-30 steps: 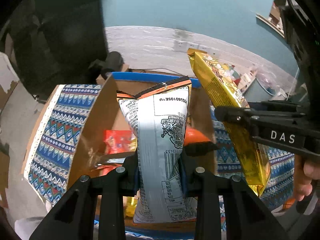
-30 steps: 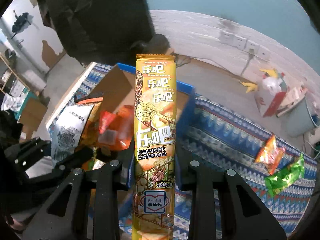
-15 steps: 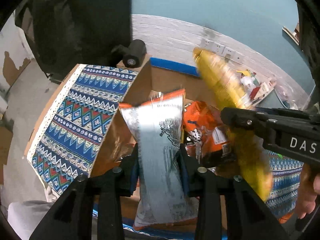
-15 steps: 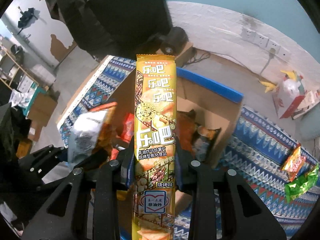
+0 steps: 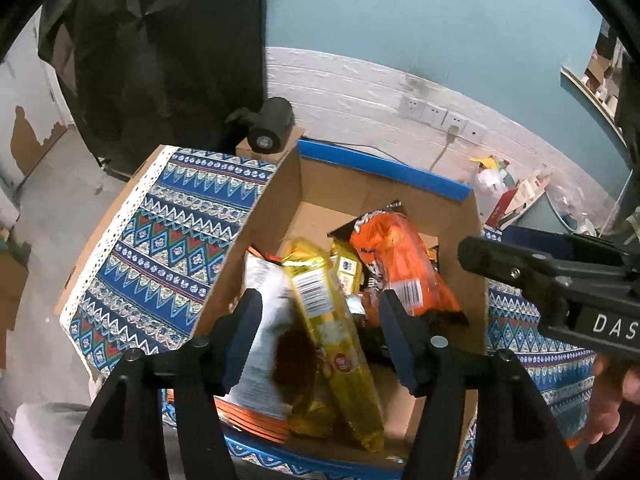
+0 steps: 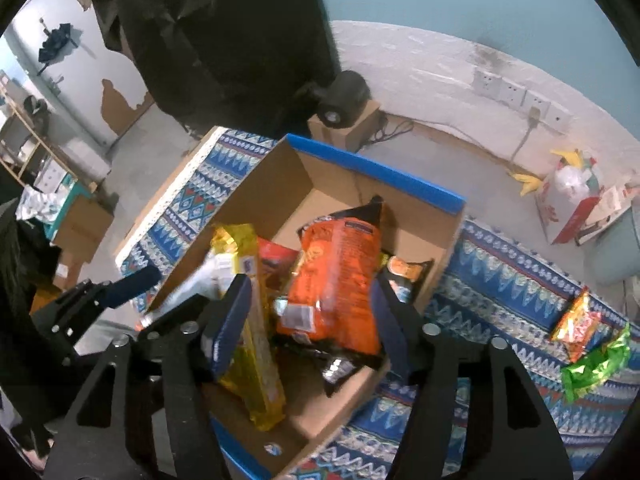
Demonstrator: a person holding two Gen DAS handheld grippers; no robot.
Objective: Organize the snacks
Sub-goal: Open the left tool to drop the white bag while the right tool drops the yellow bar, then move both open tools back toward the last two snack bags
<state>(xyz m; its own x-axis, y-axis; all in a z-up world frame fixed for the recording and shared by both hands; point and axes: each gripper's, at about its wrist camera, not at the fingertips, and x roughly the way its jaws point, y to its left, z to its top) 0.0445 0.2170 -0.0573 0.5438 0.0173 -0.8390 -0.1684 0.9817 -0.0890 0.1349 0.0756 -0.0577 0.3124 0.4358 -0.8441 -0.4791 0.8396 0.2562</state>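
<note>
A blue-edged cardboard box (image 5: 384, 168) (image 6: 372, 168) stands on the patterned cloth. In it lie a silver snack bag (image 5: 264, 340), a long yellow snack pack (image 5: 332, 320) (image 6: 252, 320), an orange chip bag (image 5: 400, 264) (image 6: 340, 276) and other packets. My left gripper (image 5: 320, 312) is open and empty above the box's near side. My right gripper (image 6: 308, 304) is open and empty above the box; its body (image 5: 560, 284) shows at the right of the left wrist view.
A patterned blue cloth (image 5: 160, 240) (image 6: 500, 280) covers the table. An orange packet (image 6: 576, 320) and a green packet (image 6: 596, 364) lie on the cloth right of the box. A black roll on a small carton (image 6: 344, 96) stands behind the box. A wall with sockets (image 6: 516, 92) lies beyond.
Both grippers opened. The silver bag dropped from the left gripper and the yellow pack from the right gripper into the box.
</note>
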